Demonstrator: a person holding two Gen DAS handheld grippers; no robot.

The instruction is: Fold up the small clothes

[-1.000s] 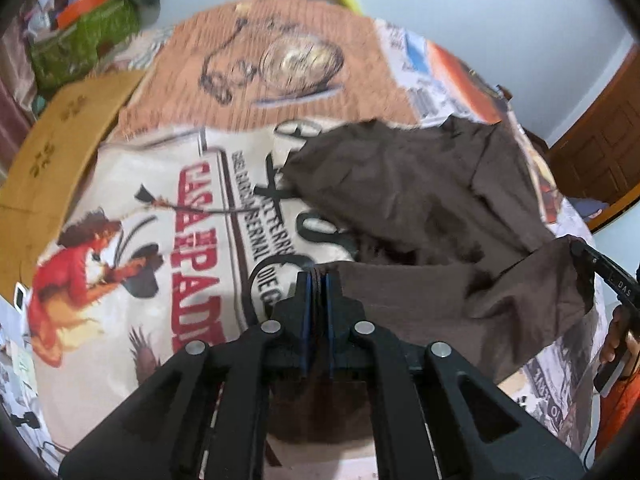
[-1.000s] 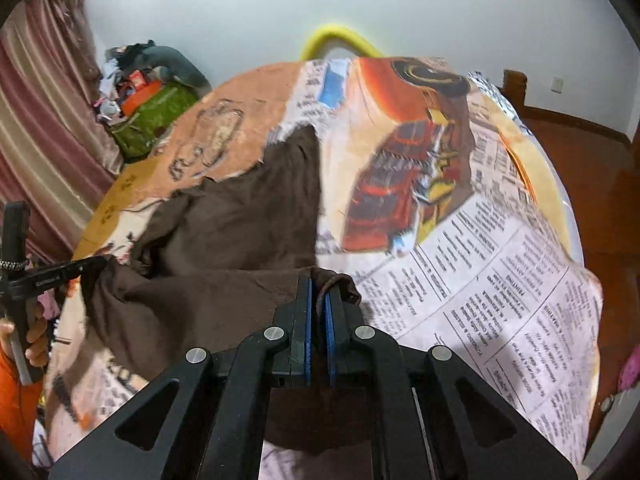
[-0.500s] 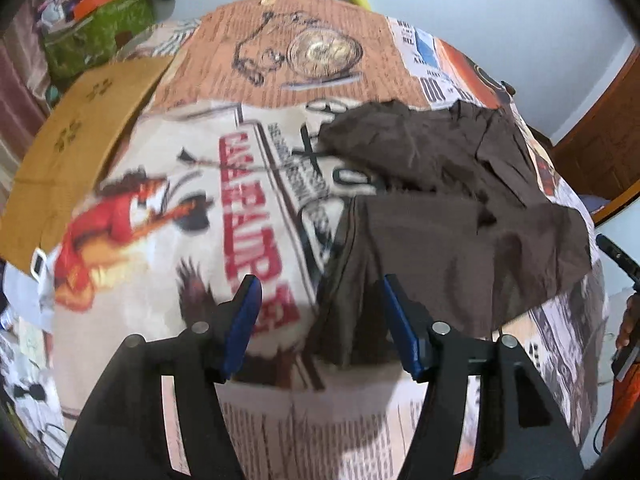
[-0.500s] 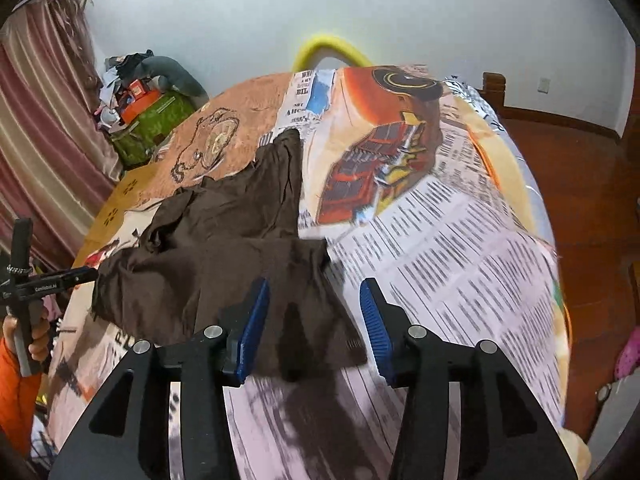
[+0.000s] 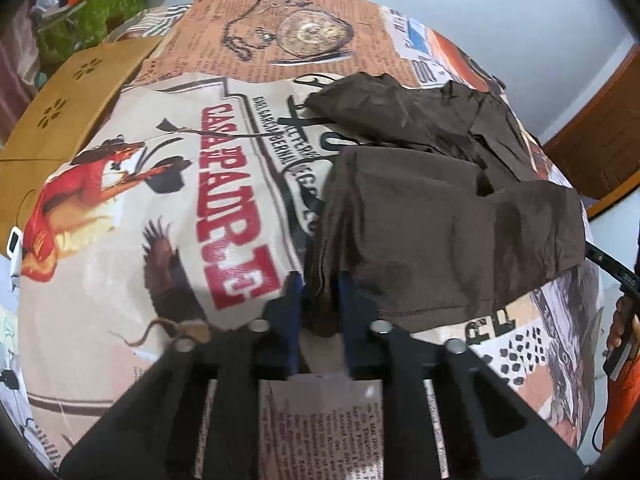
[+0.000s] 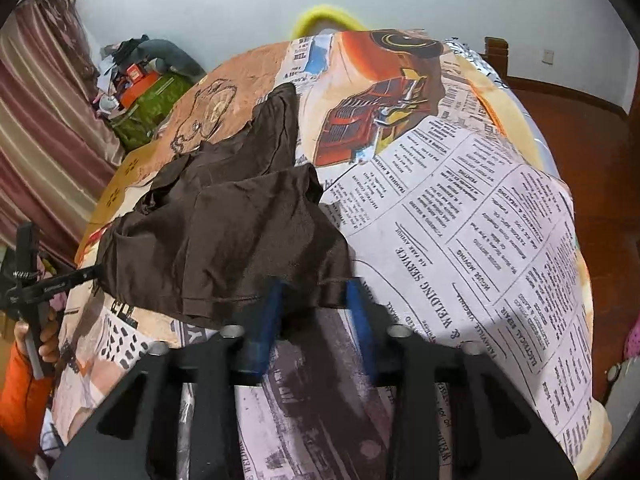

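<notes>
Garment point(image 5: 440, 220): brown, small, lying on the bed point(image 5: 120, 240) about midway across. Its hem runs along the near edge and a rumpled part trails toward the far end. A near layer is already doubled over the far part, so my judgement is that one fold is down and the next is being set up.

Left gripper point(image 5: 320, 304): fingers closing, with a bunched hem corner filling the gap between them. The cloth looks pinched.

Right gripper point(image 6: 314, 308): fingers closing around the opposite hem corner. Cloth lies between them, but a gap still shows and I cannot see the pads pressing yet.

Why held so: one tool at each near corner keeps the hem taut between them, so the layer could be carried as one flat panel rather than a lump. Both tools point steeply down at the bed, which suits pinching thin cloth off a soft cover.

Edges and room:
- Far of the garment the cover is bare up to the far end, so there is space to carry the hem forward.
- To the right the cover is bare out to the right edge, with floor point(image 6: 580, 120) beyond.
- To the left is a wide bare stretch, then a box point(image 5: 60, 120) at the left edge, well apart from the cloth.
- The near hem sits close to the near edge, so a slack corner could slip off there.
</notes>
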